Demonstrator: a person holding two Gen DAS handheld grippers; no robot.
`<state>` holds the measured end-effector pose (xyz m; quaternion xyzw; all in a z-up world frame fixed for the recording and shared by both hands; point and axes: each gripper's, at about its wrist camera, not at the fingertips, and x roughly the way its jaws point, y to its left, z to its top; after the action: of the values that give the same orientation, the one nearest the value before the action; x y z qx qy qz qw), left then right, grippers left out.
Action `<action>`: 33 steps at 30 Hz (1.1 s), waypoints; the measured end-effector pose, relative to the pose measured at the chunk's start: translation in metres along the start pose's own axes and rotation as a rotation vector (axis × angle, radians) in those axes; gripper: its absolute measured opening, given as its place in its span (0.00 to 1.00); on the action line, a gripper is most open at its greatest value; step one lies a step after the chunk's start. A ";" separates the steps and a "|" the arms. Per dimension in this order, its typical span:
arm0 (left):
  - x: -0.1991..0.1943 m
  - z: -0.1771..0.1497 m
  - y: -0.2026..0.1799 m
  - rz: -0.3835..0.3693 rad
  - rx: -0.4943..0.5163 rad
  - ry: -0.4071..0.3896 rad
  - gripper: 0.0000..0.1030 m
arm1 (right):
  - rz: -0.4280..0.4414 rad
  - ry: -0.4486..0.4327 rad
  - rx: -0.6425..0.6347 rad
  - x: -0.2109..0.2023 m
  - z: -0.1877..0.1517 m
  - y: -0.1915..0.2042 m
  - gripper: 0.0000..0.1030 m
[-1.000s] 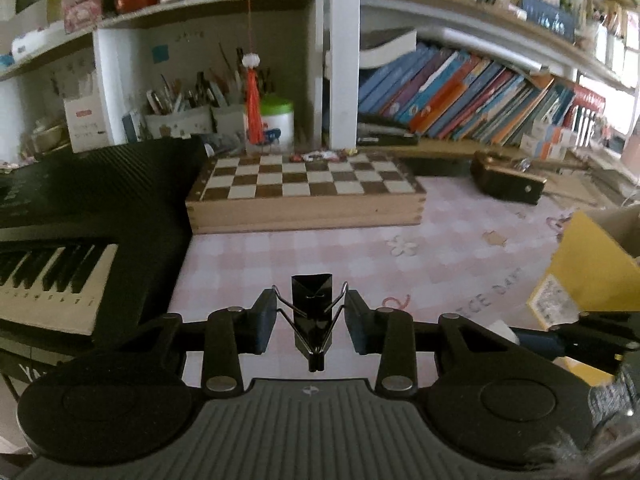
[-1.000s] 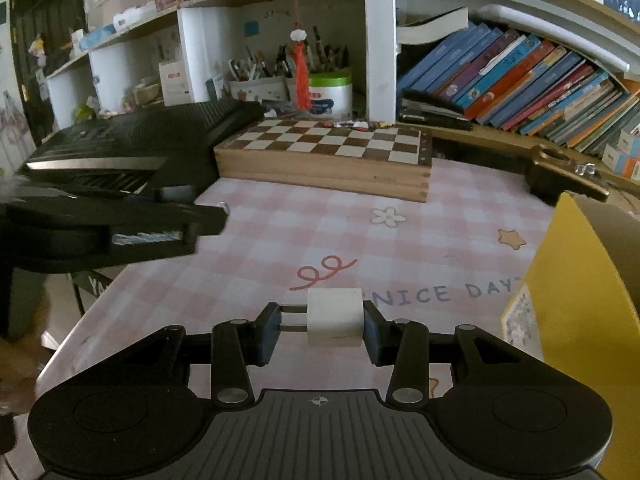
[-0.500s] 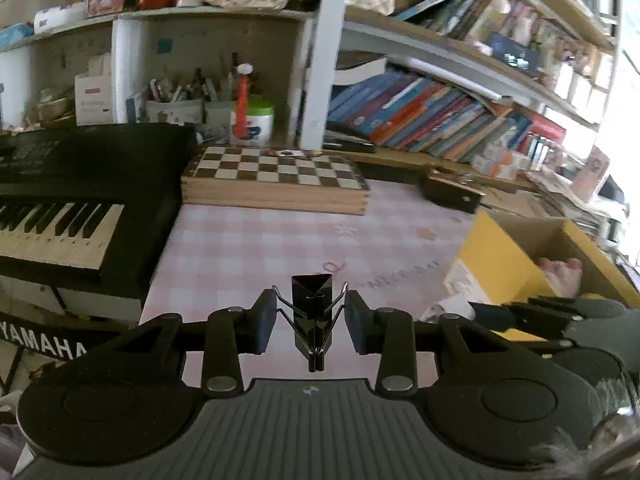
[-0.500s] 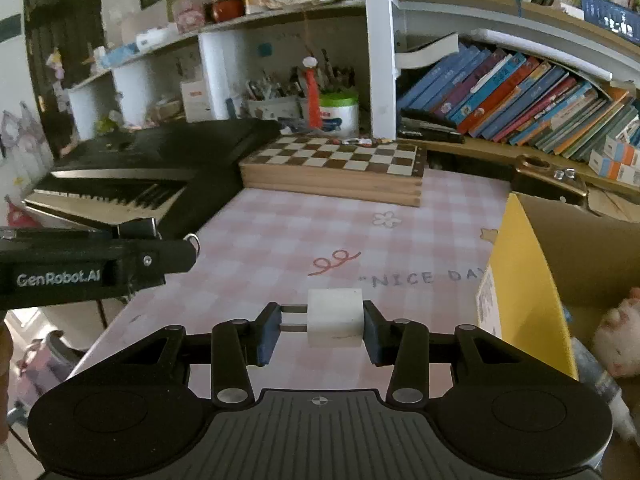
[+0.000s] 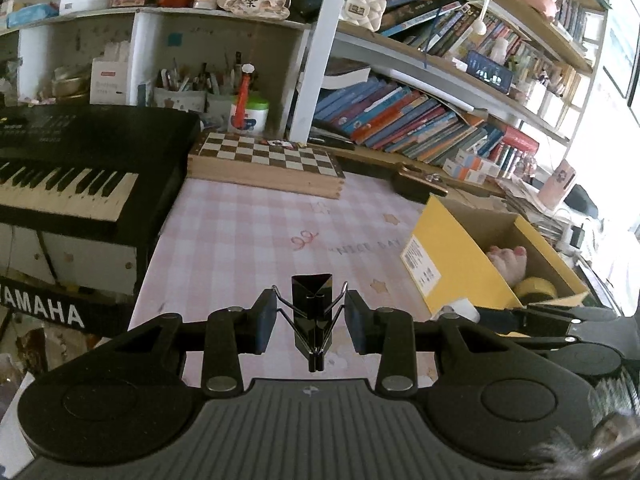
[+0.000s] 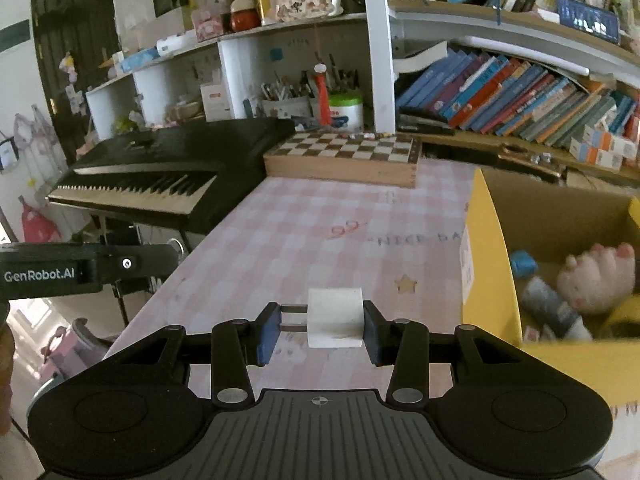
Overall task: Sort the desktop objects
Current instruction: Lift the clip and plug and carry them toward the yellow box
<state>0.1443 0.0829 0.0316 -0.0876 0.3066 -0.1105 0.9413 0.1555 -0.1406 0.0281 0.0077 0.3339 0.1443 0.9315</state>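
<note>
Cluttered study, pink checked tablecloth [image 5: 248,236] on the desk, Yamaha keyboard [image 5: 68,168] at 9 o'clock, chessboard box [image 5: 268,164] at 12, bookshelves behind. Versus a second ago both wrist views have risen and tipped down, and the open yellow cardboard box [image 5: 448,256] has come fully into view at 3 o'clock in both, so I judge both loads are in carry toward it, drop-off not yet done. Left gripper [image 5: 310,322] is clamped on a black binder clip [image 5: 311,312]: pads press its wire handles from 9 and 3, clip body stands upright between them, off the table. Right gripper [image 6: 318,330] is closed on a white plug adapter [image 6: 335,322]: its right face sits against the 3 o'clock pad, its two prongs point to 9 and meet the other pad. Box already holds a plush toy [image 6: 596,280], tape roll [image 5: 534,289] and small bits. Right gripper sits just left of the box wall, left one well left of it
</note>
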 end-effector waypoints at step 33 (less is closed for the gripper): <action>-0.082 -0.090 -0.049 -0.245 0.040 0.100 0.33 | -0.188 -0.003 0.171 -0.124 -0.104 0.016 0.41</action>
<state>0.0185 0.0488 0.0170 -0.1001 0.3377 -0.2350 0.9059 -0.0050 -0.1682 0.0256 0.0560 0.3427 0.0271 0.9374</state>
